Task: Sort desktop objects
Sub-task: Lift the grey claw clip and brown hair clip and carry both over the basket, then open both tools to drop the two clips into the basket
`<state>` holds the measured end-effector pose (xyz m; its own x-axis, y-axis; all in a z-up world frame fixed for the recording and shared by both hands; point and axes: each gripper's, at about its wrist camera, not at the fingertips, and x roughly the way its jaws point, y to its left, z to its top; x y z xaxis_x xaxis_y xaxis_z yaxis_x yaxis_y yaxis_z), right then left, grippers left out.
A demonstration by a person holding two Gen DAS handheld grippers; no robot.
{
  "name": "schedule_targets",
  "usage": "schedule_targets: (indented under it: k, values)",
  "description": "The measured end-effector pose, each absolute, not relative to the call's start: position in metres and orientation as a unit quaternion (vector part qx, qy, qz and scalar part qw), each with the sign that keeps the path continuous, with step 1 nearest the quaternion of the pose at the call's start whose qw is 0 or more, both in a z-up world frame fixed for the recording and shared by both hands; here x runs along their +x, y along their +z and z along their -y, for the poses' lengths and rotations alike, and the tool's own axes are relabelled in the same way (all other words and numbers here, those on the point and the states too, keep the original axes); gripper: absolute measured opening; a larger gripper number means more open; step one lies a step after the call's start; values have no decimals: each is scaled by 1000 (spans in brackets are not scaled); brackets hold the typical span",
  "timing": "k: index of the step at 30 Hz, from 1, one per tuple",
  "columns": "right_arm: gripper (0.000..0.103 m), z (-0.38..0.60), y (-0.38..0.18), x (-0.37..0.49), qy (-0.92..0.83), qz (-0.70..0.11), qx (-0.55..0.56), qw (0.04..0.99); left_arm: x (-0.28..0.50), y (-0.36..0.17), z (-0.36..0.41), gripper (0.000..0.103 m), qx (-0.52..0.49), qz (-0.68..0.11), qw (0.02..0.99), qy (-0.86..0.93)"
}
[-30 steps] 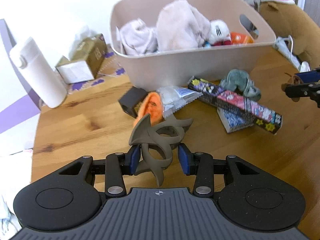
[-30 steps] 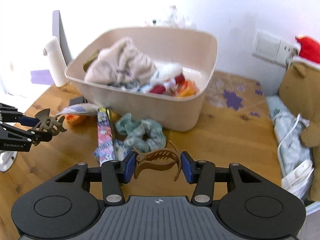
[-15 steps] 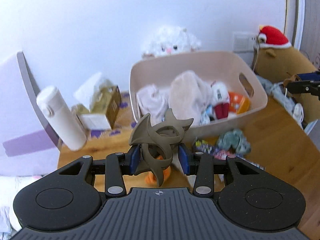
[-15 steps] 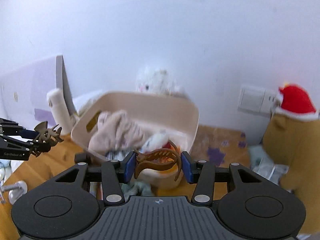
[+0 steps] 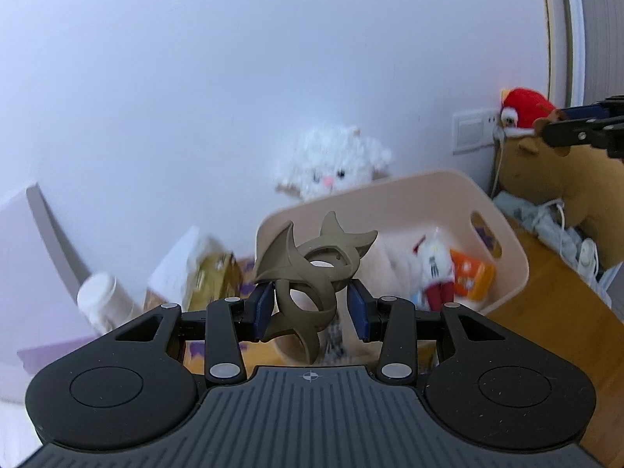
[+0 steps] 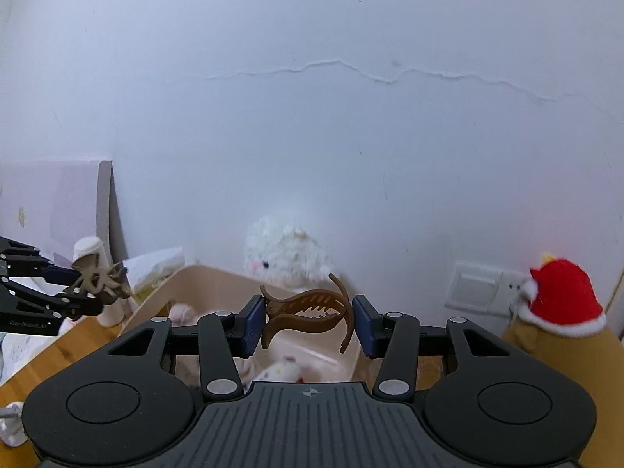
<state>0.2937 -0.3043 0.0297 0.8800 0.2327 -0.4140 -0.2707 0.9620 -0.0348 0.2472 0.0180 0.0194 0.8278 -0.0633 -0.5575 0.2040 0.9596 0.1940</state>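
— What do I have in the left gripper (image 5: 311,309)?

— I have a grey-brown hair claw clip (image 5: 310,273) pinched between its blue pads (image 5: 262,309), the jaws about half closed around it. The clip stands up out of the grip, its pointed wings spread above the pads, and it hangs in the air in front of the beige storage bin (image 5: 503,249).

— And the right gripper (image 6: 310,325)?

— I hold a brown hair claw clip (image 6: 308,312) there, lying sideways between the pads (image 6: 252,325), teeth facing down, jaws again roughly half closed on it. It sits above the bin's near rim (image 6: 202,277) in the right wrist view. From that view I also see the left gripper off to the left with its clip, held above the wooden tabletop (image 6: 58,347).

— What is in the bin?

— From the left wrist view I see a small white doll with red legs (image 5: 433,269), an orange packet (image 5: 470,277) just beside it, and pale cloth partly hidden behind the clip. I cannot tell more.

— Around the bin?

— A fluffy white plush (image 5: 335,167) sits behind it against the wall. To the left are a tissue box (image 5: 202,277) and a white bottle (image 5: 103,300), both blurred. To the right a brown plush with a red hat (image 5: 526,107) sits near a wall socket (image 5: 472,130), with white cables (image 5: 561,230) lying at its base.
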Motion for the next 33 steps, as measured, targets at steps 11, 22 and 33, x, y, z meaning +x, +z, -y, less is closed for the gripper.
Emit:
schedule_targets:
  k: [11, 22, 33]
  values:
    - [45, 273, 17, 337, 144, -227, -91, 959, 290, 18, 4, 42, 147, -267, 949, -77]
    - [45, 246, -34, 382, 149, -294, -102, 939, 348, -38, 9, 42, 146, -340, 928, -55]
    - [52, 242, -82, 404, 137, -354, -99, 920, 383, -63, 11, 43, 102, -411, 905, -52]
